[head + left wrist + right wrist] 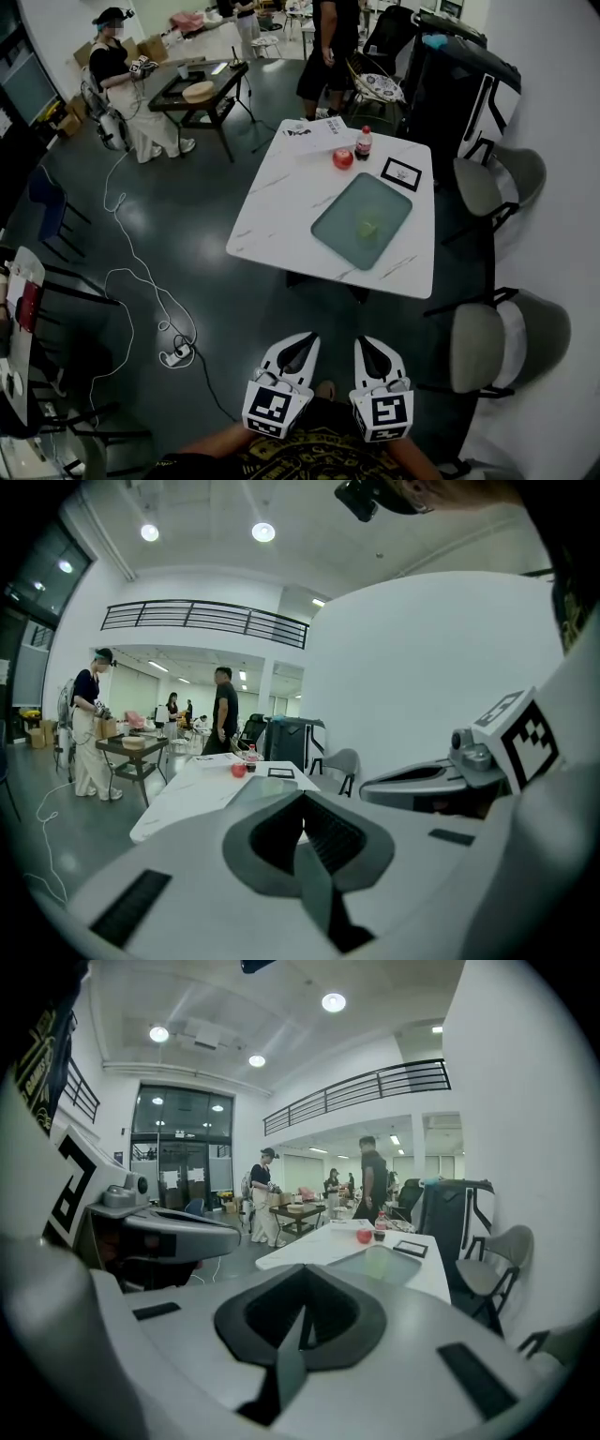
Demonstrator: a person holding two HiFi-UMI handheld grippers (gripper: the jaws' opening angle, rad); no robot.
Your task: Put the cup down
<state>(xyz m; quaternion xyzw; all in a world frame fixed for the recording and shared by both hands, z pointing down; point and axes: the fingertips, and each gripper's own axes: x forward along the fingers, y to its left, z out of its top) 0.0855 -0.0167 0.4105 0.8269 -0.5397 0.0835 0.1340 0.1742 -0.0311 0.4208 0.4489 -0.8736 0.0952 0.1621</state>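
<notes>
Back from white table [272,202], left claw [306,339] and right claw [367,342] both clenched, empty. Pale cup [367,225] sits on green tray [339,230]. Job looks done; next, just rest.

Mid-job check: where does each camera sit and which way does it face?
Head view: on the person's head, looking steeply down at the table; left tongs and right tongs show at the bottom.
Left gripper view: on the left tongs, looking along closed jaws toward the table; right tongs at right.
Right gripper view: on the right tongs, along closed jaws toward the table; left tongs at left.
Shared: all show the red apple.
</notes>
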